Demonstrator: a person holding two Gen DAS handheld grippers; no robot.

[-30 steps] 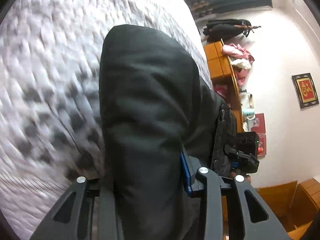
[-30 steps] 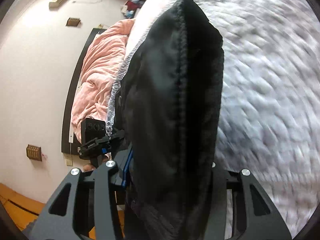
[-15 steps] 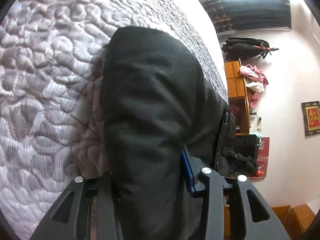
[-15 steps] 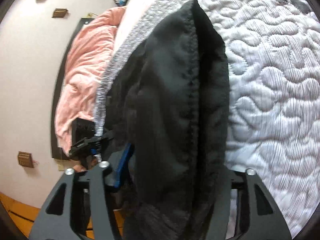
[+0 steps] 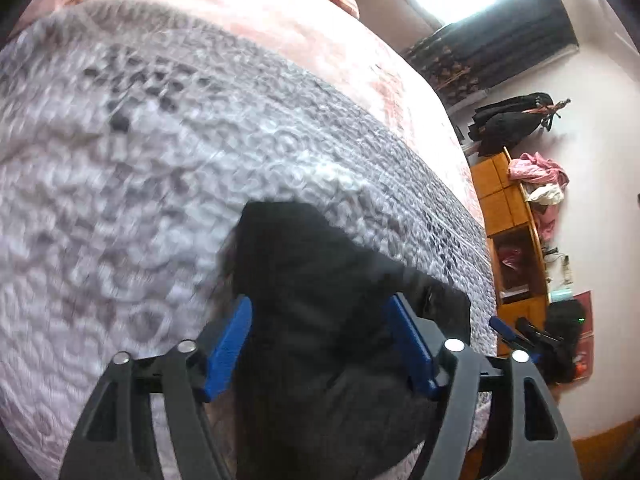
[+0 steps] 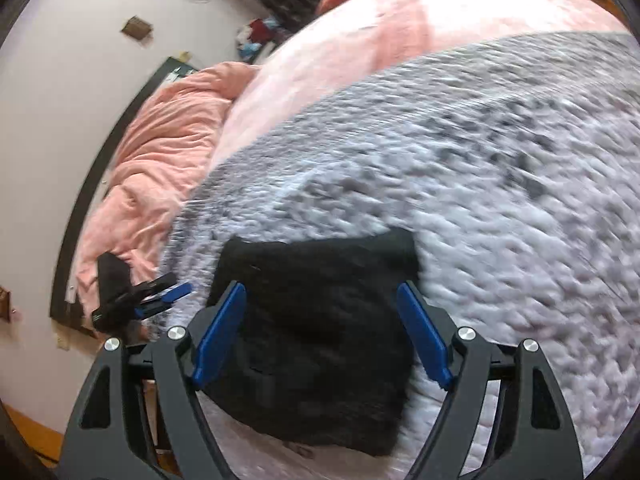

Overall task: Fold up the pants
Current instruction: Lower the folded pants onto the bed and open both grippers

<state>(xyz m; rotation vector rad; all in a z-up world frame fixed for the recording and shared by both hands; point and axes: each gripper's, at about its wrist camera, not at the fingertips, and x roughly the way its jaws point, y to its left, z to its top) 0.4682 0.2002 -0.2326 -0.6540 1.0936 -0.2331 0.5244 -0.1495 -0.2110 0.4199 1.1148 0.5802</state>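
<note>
The black pants (image 5: 320, 272) lie in a folded bundle on the grey quilted bedspread (image 5: 140, 200). My left gripper (image 5: 319, 300) hangs just above the bundle's near end. Its jaws are opening and the blue pads (image 5: 230, 344) stand off the cloth. In the right wrist view the same pants (image 6: 316, 320) lie flat under my right gripper (image 6: 322, 286). Its jaws are opening too, and the pads (image 6: 424, 340) flank the fabric without pressing it. Each gripper shows in the other's view: the right gripper (image 5: 520, 332) and the left gripper (image 6: 140, 300). Both views are motion-blurred.
A pink blanket (image 6: 160, 160) is bunched along the bed's far side against a dark headboard (image 6: 80, 208). A wooden shelf unit (image 5: 516, 216) with clothes on top stands by the wall. Dark garments (image 5: 512, 120) hang above it.
Both grippers have let go of the pants and pulled back and up. The bundle, held up close to the cameras before, now lies on the bedspread.
</note>
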